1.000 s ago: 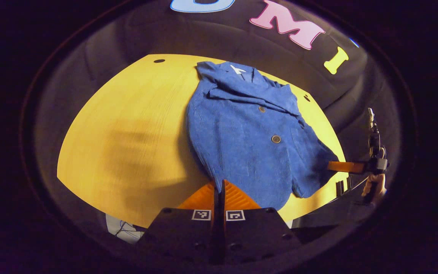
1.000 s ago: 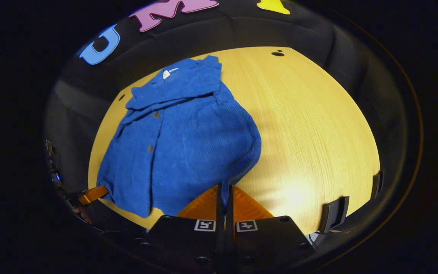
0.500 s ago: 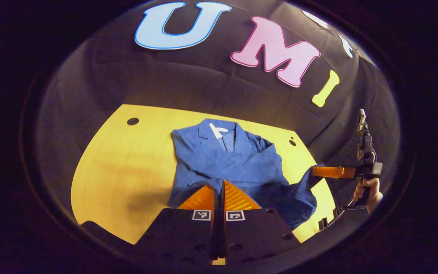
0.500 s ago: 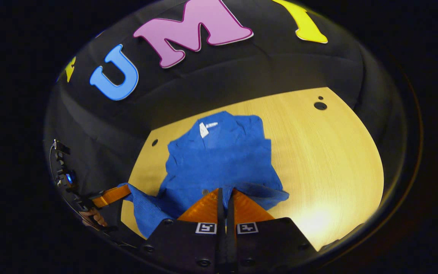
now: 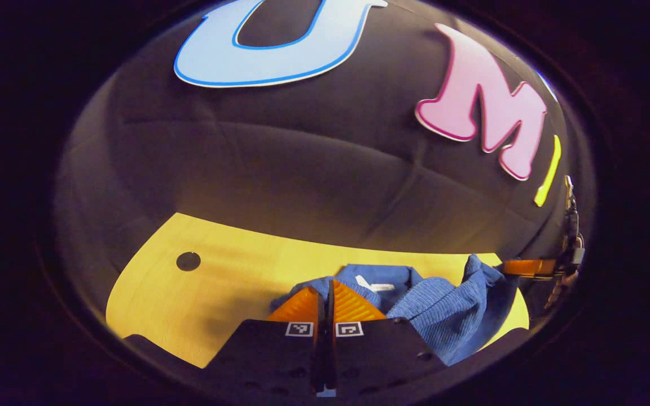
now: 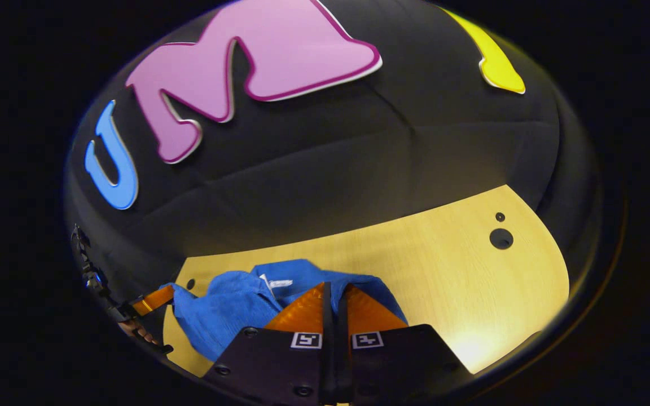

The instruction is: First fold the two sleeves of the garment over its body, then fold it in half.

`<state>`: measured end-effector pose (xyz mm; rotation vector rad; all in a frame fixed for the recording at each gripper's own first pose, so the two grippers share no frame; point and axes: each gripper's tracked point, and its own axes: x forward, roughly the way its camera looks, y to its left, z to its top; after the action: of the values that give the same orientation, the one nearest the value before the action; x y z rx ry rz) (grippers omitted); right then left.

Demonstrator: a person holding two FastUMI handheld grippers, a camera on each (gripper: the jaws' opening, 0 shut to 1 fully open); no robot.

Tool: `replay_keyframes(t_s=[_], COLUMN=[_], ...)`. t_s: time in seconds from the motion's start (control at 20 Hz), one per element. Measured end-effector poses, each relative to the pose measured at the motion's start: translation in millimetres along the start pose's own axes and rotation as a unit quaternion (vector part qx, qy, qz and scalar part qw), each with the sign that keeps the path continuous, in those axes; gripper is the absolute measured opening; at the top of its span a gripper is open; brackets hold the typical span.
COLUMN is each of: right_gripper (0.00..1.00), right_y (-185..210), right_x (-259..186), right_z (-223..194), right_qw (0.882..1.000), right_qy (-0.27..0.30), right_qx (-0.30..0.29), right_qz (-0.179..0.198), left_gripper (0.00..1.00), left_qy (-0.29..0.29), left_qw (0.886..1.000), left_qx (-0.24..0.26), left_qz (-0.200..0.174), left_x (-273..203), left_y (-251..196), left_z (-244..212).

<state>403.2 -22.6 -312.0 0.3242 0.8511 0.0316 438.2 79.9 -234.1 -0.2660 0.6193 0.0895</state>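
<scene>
Half-fold step, judged. Left hand-held gripper (image 5: pixel 326 290) pinched closed on hem of blue corduroy jacket (image 5: pixel 449 313); right hand-held gripper (image 6: pixel 333 296) likewise. Hem carried toward collar (image 5: pixel 378 277) at far side. Jacket on bench (image 5: pixel 223 287), lower half lifted.

hem lifted toward collar | garment (image 5: pixel 443 316) now folded over | both tongs advanced

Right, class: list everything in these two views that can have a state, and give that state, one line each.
Blue jacket: bunched, hem lifted toward the collar, partly folded.
Left tongs: shut on the jacket's hem.
Right tongs: shut on the jacket's hem.
Wooden table: bare beside the jacket, lit.
</scene>
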Motion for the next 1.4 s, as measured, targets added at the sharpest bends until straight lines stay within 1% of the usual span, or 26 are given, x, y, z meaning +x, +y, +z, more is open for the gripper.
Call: replay_keyframes(t_s=[0.1, 0.15, 0.2, 0.25, 0.3, 0.35, 0.4, 0.45, 0.5, 0.6, 0.65, 0.7, 0.8, 0.85, 0.9, 0.95, 1.0, 1.1, 1.15, 1.2, 1.25, 1.3, 1.35, 1.4], right_gripper=[0.05, 0.05, 0.05, 0.08, 0.11, 0.20, 0.20, 0.27, 0.31, 0.70, 0.90, 0.89, 0.94, 0.98, 0.98, 0.98, 0.98, 0.98, 0.97, 0.97, 0.96, 0.98, 0.99, 0.97], right_y=[-19.5, -32.0, -41.4, -48.2, -50.3, -52.7, -52.0, -49.3, -47.0, -28.3, -16.6, -8.4, 7.9, 15.1, 20.5, 24.2, 30.3, 49.4, 62.1, 76.3, 75.9, 79.5, 75.8, 75.8], right_x=[36.4, 53.2, 64.0, 74.4, 81.3, 82.2, 77.8, 71.0, 60.8, 21.7, -1.7, -26.4, -74.5, -101.2, -139.2, -166.7, -197.8, -260.2, -291.2, -321.4, -346.1, -370.6, -393.1, -414.7], right_z=[0.0, -3.6, -9.1, -17.2, -27.4, -33.3, -38.0, -35.5, -28.7, -18.0, -11.8, -5.2, 2.9, 2.7, -3.3, -7.8, -15.9, -28.1, -29.8, -39.0, -49.3, -58.0, -67.5, -78.4], right_qw=[1.000, 0.999, 0.999, 0.999, 0.999, 0.998, 0.997, 0.995, 0.993, 0.991, 0.990, 0.988, 0.982, 0.979, 0.976, 0.973, 0.971, 0.965, 0.958, 0.954, 0.951, 0.949, 0.950, 0.949], right_qy=[-0.005, -0.005, -0.002, 0.002, 0.008, 0.013, 0.016, 0.008, -0.013, -0.052, -0.071, -0.093, -0.139, -0.158, -0.171, -0.181, -0.190, -0.219, -0.246, -0.254, -0.263, -0.273, -0.278, -0.287], right_qx=[0.015, 0.013, 0.007, -0.003, -0.016, -0.034, -0.057, -0.079, -0.098, -0.115, -0.118, -0.119, -0.125, -0.127, -0.136, -0.141, -0.143, -0.142, -0.143, -0.145, -0.142, -0.139, -0.127, -0.115], right_qz=[-0.016, -0.030, -0.041, -0.047, -0.050, -0.058, -0.059, -0.058, -0.059, -0.044, -0.035, -0.030, -0.021, -0.019, -0.017, -0.017, -0.014, 0.013, 0.040, 0.071, 0.073, 0.071, 0.063, 0.061], left_gripper=[0.00, 0.00, 0.04, 0.04, 0.25, 0.46, 0.67, 0.88, 0.84, 0.85, 0.85, 0.85, 0.85, 0.85, 0.84, 0.85, 0.84, 0.83, 0.82, 0.81, 0.81, 0.80, 0.82, 0.81], left_qy=[0.000, -0.001, -0.002, 0.004, 0.015, 0.036, 0.048, 0.042, 0.028, -0.017, -0.041, -0.072, -0.127, -0.148, -0.170, -0.183, -0.205, -0.274, -0.305, -0.332, -0.350, -0.356, -0.349, -0.338], left_qw=[1.000, 1.000, 1.000, 1.000, 0.999, 0.999, 0.998, 0.998, 0.998, 0.998, 0.998, 0.996, 0.991, 0.989, 0.985, 0.983, 0.979, 0.962, 0.952, 0.943, 0.936, 0.933, 0.936, 0.940], left_qx=[-0.004, -0.006, -0.011, -0.018, -0.025, -0.029, -0.033, -0.028, -0.019, 0.004, 0.013, 0.019, 0.021, 0.019, 0.013, 0.007, 0.002, -0.002, 0.005, 0.013, 0.025, 0.034, 0.038, 0.033], left_qz=[0.011, 0.015, 0.020, 0.017, 0.013, 0.017, 0.035, 0.047, 0.052, 0.059, 0.053, 0.048, 0.026, 0.015, 0.005, -0.004, -0.009, -0.010, -0.013, -0.016, -0.023, -0.027, -0.030, -0.030], left_x=[36.3, 45.2, 52.5, 58.5, 64.1, 64.3, 57.8, 52.6, 42.5, 5.3, -17.2, -45.8, -105.2, -136.3, -169.0, -196.2, -228.3, -289.9, -321.1, -348.2, -377.1, -401.6, -425.1, -446.7], left_y=[10.9, 11.6, 12.2, 11.1, 11.6, 14.6, 19.2, 22.5, 22.5, 17.3, 12.5, 6.3, -9.9, -16.8, -21.8, -25.8, -27.5, -27.5, -28.1, -30.1, -34.6, -38.6, -40.6, -38.8], left_z=[-10.3, -12.2, -15.7, -21.2, -31.9, -44.6, -49.3, -49.0, -42.7, -26.8, -18.3, -7.0, 9.8, 12.4, 10.9, 7.2, 3.4, 2.4, -8.7, -19.7, -33.8, -51.5, -71.6, -93.1])
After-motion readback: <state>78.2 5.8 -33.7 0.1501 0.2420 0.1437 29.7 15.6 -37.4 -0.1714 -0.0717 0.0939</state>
